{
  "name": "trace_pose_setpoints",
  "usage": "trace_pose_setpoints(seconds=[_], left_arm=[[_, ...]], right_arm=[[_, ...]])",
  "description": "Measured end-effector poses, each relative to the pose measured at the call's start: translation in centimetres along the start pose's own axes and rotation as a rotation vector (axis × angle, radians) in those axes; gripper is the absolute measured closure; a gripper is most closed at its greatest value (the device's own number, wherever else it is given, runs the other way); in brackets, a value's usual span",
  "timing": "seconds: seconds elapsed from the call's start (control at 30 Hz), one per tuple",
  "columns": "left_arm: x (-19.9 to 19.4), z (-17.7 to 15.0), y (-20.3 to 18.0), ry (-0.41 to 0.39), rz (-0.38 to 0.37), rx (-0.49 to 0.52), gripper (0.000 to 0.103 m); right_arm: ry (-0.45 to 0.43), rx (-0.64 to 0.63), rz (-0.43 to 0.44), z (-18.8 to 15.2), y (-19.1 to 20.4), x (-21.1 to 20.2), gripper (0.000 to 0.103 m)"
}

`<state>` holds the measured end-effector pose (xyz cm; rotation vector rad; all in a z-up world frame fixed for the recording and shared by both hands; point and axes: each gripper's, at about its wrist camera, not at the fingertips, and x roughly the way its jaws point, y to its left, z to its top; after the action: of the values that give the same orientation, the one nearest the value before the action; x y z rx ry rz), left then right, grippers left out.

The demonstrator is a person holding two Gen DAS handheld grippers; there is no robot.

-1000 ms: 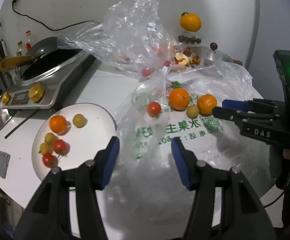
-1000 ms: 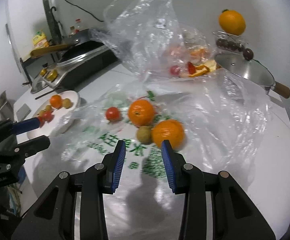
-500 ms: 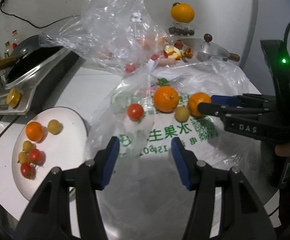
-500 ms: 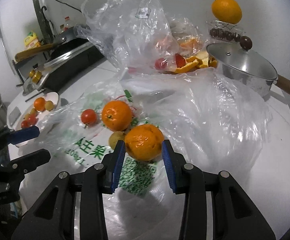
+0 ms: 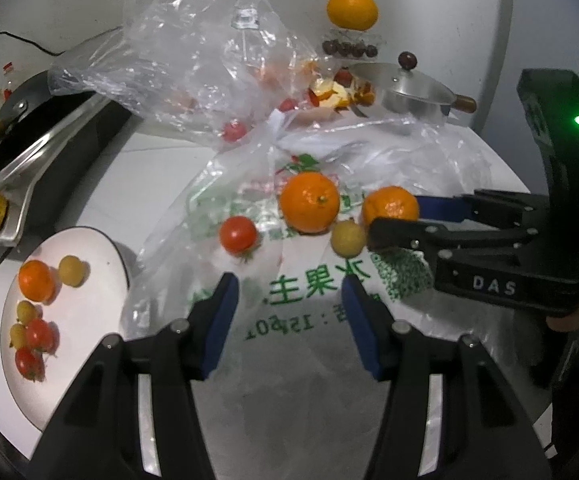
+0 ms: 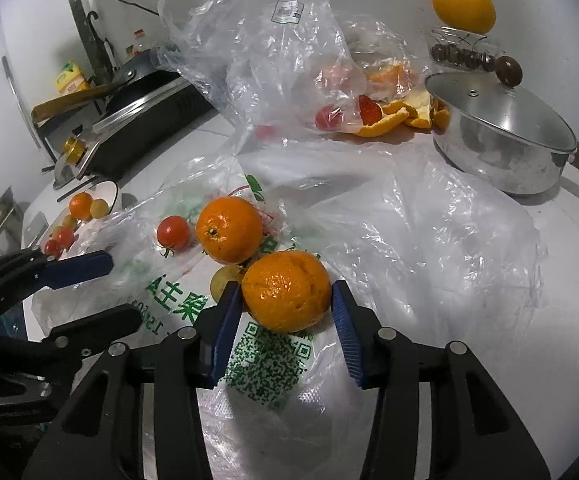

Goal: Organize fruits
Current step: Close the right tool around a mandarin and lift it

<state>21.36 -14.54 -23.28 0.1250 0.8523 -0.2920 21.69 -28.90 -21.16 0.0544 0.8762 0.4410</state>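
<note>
Two mandarins, a red tomato (image 5: 238,233) and a small yellow fruit (image 5: 347,237) lie on a flat printed plastic bag (image 5: 289,296). My right gripper (image 6: 285,312) is open, its jaws on either side of the nearer mandarin (image 6: 285,291), also in the left wrist view (image 5: 389,205); contact is unclear. The other mandarin (image 6: 229,229) sits just behind it. My left gripper (image 5: 289,300) is open and empty, low over the bag in front of the fruits. A white plate (image 5: 89,320) at the left holds a mandarin, yellow fruits and tomatoes.
A crumpled clear bag (image 5: 193,52) with tomatoes and orange peel stands behind. A lidded steel pot (image 6: 501,136) is at the back right, with an orange (image 6: 463,4) on a stand above it. A stove with a pan (image 5: 37,132) is at the far left.
My right gripper has moved forward until its jaws flank the nearer mandarin. My left gripper has moved forward and right over the bag; the plate has slid left in its view.
</note>
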Motion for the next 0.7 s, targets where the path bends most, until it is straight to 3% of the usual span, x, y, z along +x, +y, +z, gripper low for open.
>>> trace_pose_setpoints(seconds=[0.7], left_arm=[[1.3,1.5,-3.6,0.009,-0.005,0.055,0.048]], right_arm=[[-0.053,0.019,-0.034,-0.4,-2.8,-3.5,0.055]])
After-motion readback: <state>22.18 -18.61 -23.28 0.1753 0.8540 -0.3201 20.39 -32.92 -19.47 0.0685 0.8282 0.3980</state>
